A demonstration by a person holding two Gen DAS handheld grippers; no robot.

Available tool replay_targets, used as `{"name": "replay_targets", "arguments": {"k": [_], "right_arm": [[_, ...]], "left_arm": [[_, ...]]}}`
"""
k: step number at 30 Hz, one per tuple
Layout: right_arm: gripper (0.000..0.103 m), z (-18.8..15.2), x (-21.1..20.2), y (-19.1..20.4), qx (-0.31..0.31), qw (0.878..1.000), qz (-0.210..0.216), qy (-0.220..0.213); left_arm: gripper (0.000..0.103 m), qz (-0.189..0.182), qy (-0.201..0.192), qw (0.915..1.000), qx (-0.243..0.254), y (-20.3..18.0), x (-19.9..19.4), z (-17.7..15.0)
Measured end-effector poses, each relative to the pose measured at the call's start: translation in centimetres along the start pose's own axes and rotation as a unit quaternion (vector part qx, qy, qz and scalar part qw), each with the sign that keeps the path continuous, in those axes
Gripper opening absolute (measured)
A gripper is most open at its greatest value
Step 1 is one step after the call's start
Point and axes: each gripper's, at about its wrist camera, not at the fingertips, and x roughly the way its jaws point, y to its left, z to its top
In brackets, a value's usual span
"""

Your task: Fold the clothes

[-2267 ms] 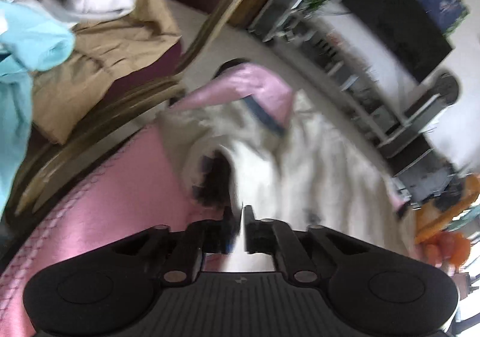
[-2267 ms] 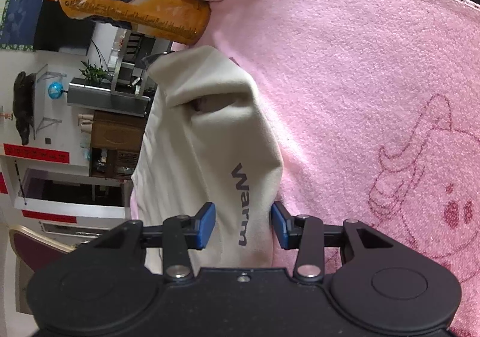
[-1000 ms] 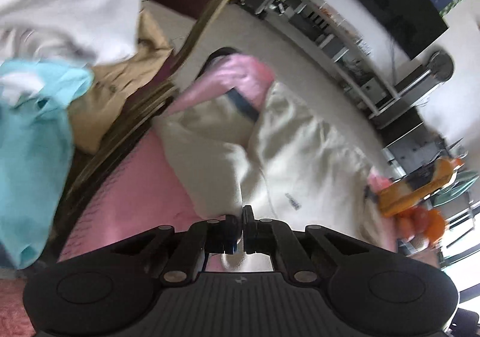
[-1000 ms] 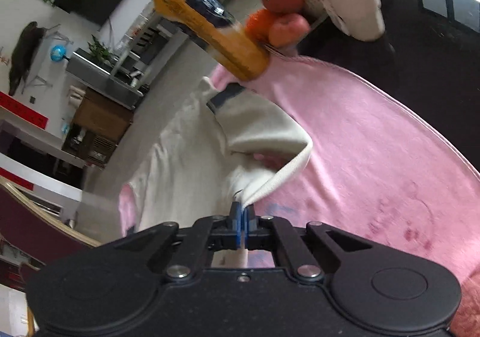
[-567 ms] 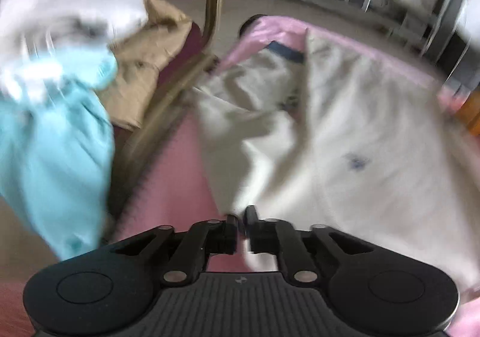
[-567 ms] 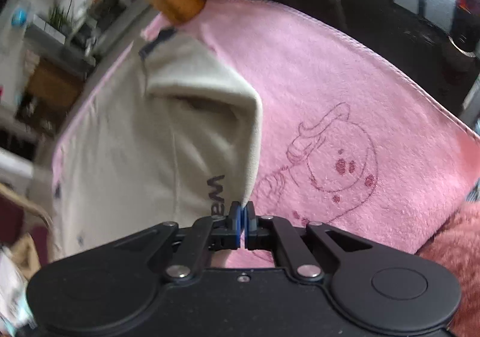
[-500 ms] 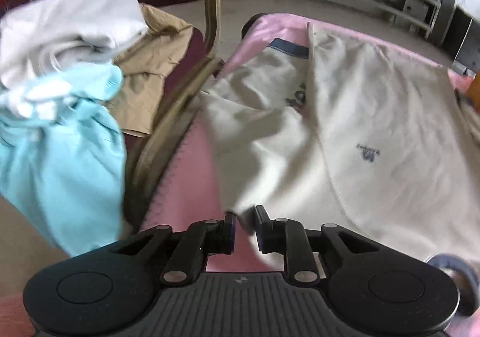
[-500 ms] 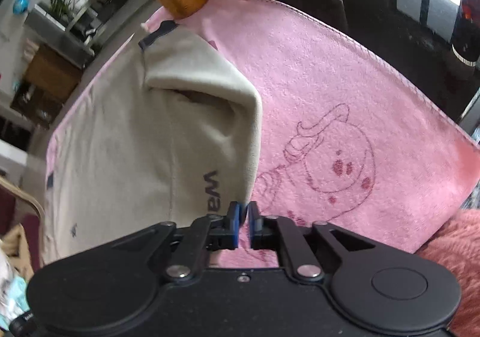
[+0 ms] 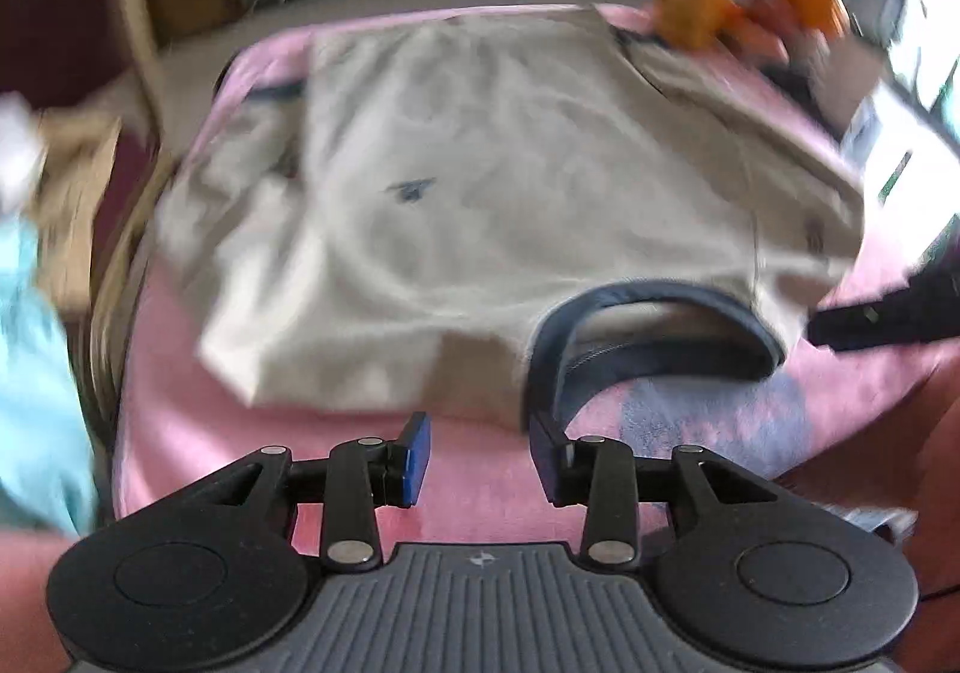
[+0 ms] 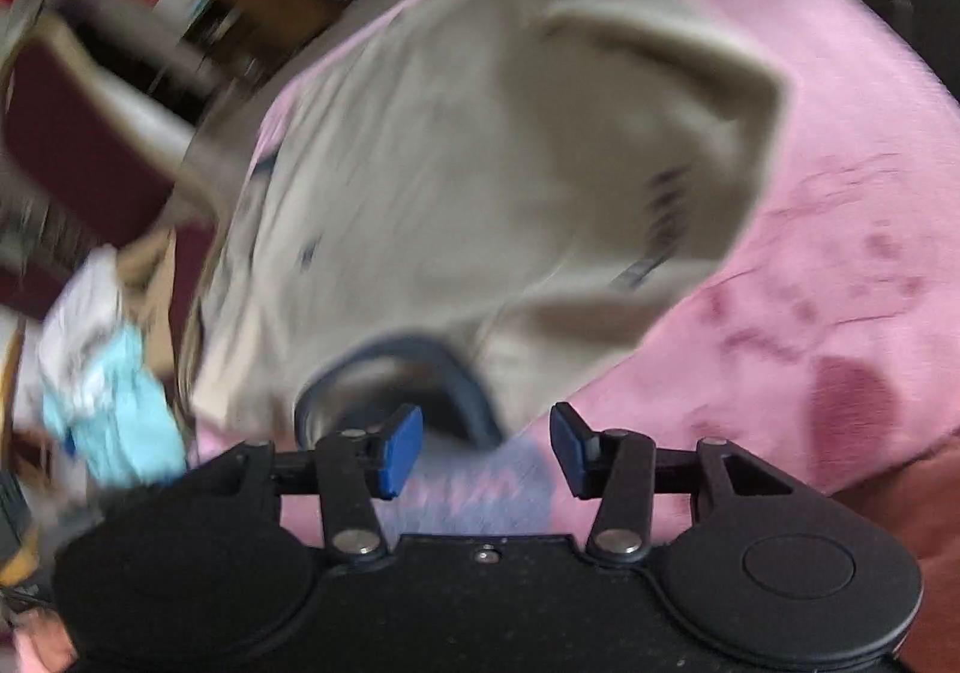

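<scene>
Nearest, the left gripper (image 9: 477, 448) and the right gripper (image 10: 486, 445) both hang over the pink towel (image 9: 480, 493), jaws parted and just been opening, nothing between the pads. Just past them the beige shirt (image 9: 480, 181) lies flat on the towel, its dark collar (image 9: 654, 325) toward the grippers, one sleeve folded in on each side. Off to the left, a light blue garment (image 9: 36, 403) hangs beside the table. At the far edge, blurred orange things (image 9: 690, 19).
</scene>
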Motion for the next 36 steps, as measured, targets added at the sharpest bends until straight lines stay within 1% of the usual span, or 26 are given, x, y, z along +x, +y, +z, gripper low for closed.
{"name": "replay_targets", "arguments": {"k": [3, 5, 6, 7, 8, 9, 10, 12, 15, 16, 18, 19, 20, 21, 22, 23, 24, 26, 27, 28, 29, 30, 31, 33, 34, 36], "right_arm": [[0.048, -0.6, 1.2, 2.2, -0.068, 0.997, -0.020, -0.015], [0.048, -1.1, 2.3, 3.4, -0.127, 0.990, -0.054, -0.017], [0.047, -1.4, 2.9, 4.0, -0.157, 0.985, -0.072, -0.018], [0.045, -1.7, 3.5, 4.5, -0.186, 0.978, -0.090, -0.018], [0.030, -2.0, 3.9, 4.9, -0.208, 0.972, -0.109, -0.019], [0.013, -2.4, 4.3, 5.2, -0.224, 0.966, -0.129, -0.022], [0.013, -2.6, 4.2, 5.3, -0.233, 0.962, -0.141, -0.026], [0.010, -2.3, 3.0, 5.4, -0.218, 0.966, -0.137, -0.037], [0.010, -1.2, 1.3, 4.9, -0.170, 0.979, -0.110, -0.027], [0.010, -0.8, 1.3, 4.7, -0.159, 0.981, -0.107, -0.018], [0.011, -0.6, 2.1, 4.3, -0.156, 0.981, -0.115, -0.001], [0.014, -0.6, 2.7, 4.2, -0.157, 0.980, -0.124, 0.007], [0.020, -0.8, 2.9, 4.1, -0.160, 0.979, -0.129, 0.010], [0.033, -1.0, 2.9, 4.1, -0.163, 0.978, -0.133, 0.009], [0.039, -1.1, 2.9, 4.1, -0.166, 0.976, -0.137, 0.008], [0.048, -1.1, 2.4, 4.1, -0.166, 0.977, -0.136, 0.001], [0.049, -1.0, 1.6, 4.0, -0.162, 0.978, -0.133, -0.012], [0.049, -0.6, 0.1, 3.9, -0.153, 0.980, -0.121, -0.037], [0.043, -0.2, -0.4, 3.7, -0.146, 0.982, -0.110, -0.052], [0.036, 0.3, -0.5, 3.7, -0.142, 0.983, -0.104, -0.061], [0.022, 0.7, -0.2, 3.8, -0.140, 0.983, -0.101, -0.066], [0.019, 1.2, 0.4, 4.0, -0.140, 0.983, -0.096, -0.066], [0.019, 1.6, 1.2, 4.1, -0.141, 0.984, -0.090, -0.063], [0.019, 2.1, 3.1, 4.0, -0.135, 0.986, -0.086, -0.047], [0.019, 2.0, 3.7, 4.0, -0.134, 0.986, -0.091, -0.034], [0.020, 1.2, 4.5, 3.8, -0.136, 0.985, -0.108, -0.003]], "left_arm": [[0.036, 0.016, -0.014, 0.9986, 0.048, -1.6, 1.8, 0.8], [0.035, 0.029, -0.015, 0.9965, 0.077, -2.4, 3.0, 0.6], [0.032, 0.038, -0.016, 0.9948, 0.093, -2.7, 3.7, 0.3], [0.013, 0.042, -0.017, 0.9936, 0.104, -2.6, 4.0, 0.0], [0.011, 0.039, -0.014, 0.9934, 0.107, -2.4, 4.2, 0.0], [0.010, 0.035, -0.012, 0.9936, 0.107, -2.1, 4.1, -0.1], [0.009, 0.024, -0.013, 0.9948, 0.098, -1.6, 3.5, -0.1], [0.009, -0.003, -0.015, 0.9969, 0.077, -0.6, 1.9, 0.5], [0.009, -0.036, -0.006, 0.9974, 0.062, 0.2, 0.8, 1.1], [0.011, -0.037, 0.008, 0.9973, 0.063, 0.1, 1.3, 1.1], [0.016, -0.028, 0.036, 0.9965, 0.071, -0.4, 3.0, 0.9], [0.019, -0.025, 0.036, 0.9963, 0.074, -0.5, 2.9, 0.6], [0.021, -0.022, 0.036, 0.9962, 0.077, -0.6, 2.9, 0.4], [0.023, -0.019, 0.036, 0.9960, 0.080, -0.7, 2.9, 0.1], [0.031, -0.019, 0.033, 0.9961, 0.080, -0.7, 2.7, 0.0], [0.031, -0.029, 0.021, 0.9970, 0.069, -0.1, 2.0, 0.2], [0.031, -0.041, 0.005, 0.9978, 0.052, 0.6, 1.2, 0.5], [0.031, -0.057, -0.019, 0.9980, 0.020, 1.9, 0.2, 1.1], [0.031, -0.059, -0.028, 0.9979, 0.006, 2.3, 0.1, 1.5], [0.029, -0.050, -0.032, 0.9982, 0.001, 2.3, 0.4, 2.0], [0.025, -0.040, -0.031, 0.9987, 0.006, 1.8, 1.1, 2.4], [0.023, -0.030, -0.029, 0.9991, 0.012, 1.4, 1.8, 2.8], [0.022, -0.027, -0.021, 0.9992, 0.020, 1.0, 2.8, 3.0], [0.023, -0.023, 0.012, 0.9990, 0.036, 0.3, 4.8, 2.7], [0.023, -0.021, 0.026, 0.9984, 0.045, 0.0, 5.5, 2.4], [0.023, -0.022, 0.046, 0.9969, 0.060, -0.3, 5.5, 1.3]]}}
